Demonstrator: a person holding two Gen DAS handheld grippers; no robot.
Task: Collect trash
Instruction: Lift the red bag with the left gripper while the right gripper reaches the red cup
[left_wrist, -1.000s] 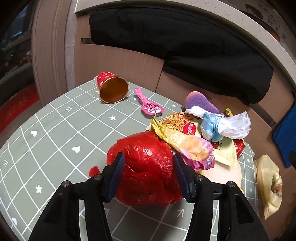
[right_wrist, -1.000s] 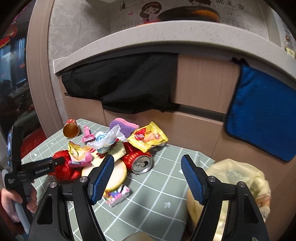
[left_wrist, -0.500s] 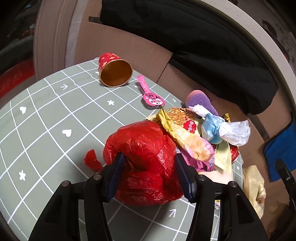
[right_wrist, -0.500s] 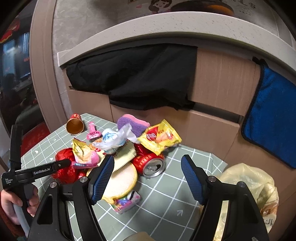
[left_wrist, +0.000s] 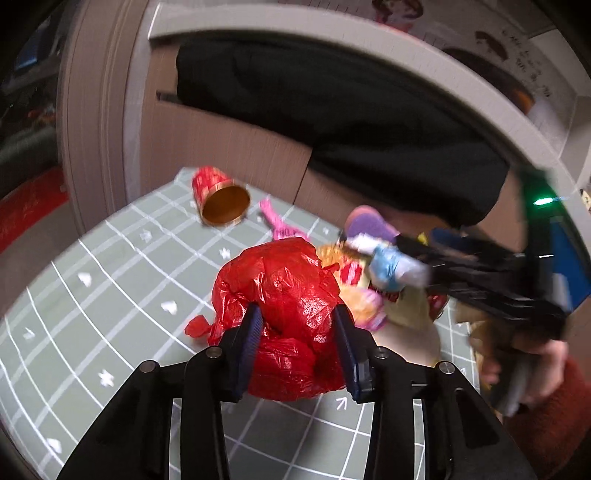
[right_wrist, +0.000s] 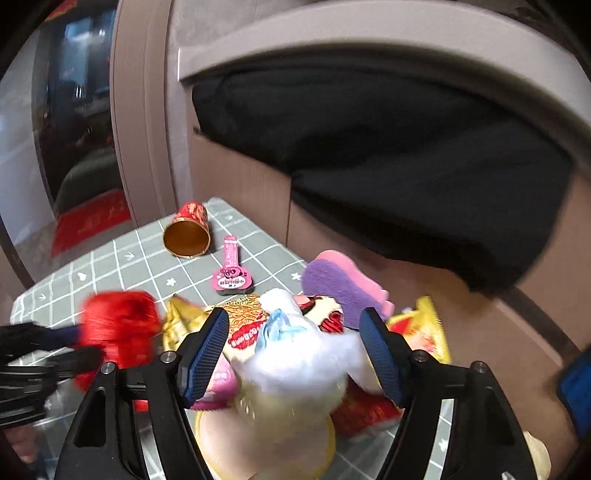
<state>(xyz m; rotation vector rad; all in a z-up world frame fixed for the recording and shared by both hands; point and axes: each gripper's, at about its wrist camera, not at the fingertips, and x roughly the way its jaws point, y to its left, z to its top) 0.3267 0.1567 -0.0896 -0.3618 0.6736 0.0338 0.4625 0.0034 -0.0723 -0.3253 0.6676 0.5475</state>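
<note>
A crumpled red plastic bag is pinched between the pads of my left gripper, lifted a little off the green grid mat; it also shows blurred in the right wrist view. My right gripper is open, its fingers on either side of a white and blue tissue wad on top of the pile of snack wrappers. The right gripper also shows in the left wrist view, over the pile.
A red paper cup lies on its side at the mat's far corner, a pink wrapper beside it. A purple sponge and a yellow packet sit behind the pile. A black cloth hangs on the cabinet.
My left gripper closed further on the red bag and raised it. My right gripper moved left and down from the mat's right side onto the pile, around the tissue wad.
</note>
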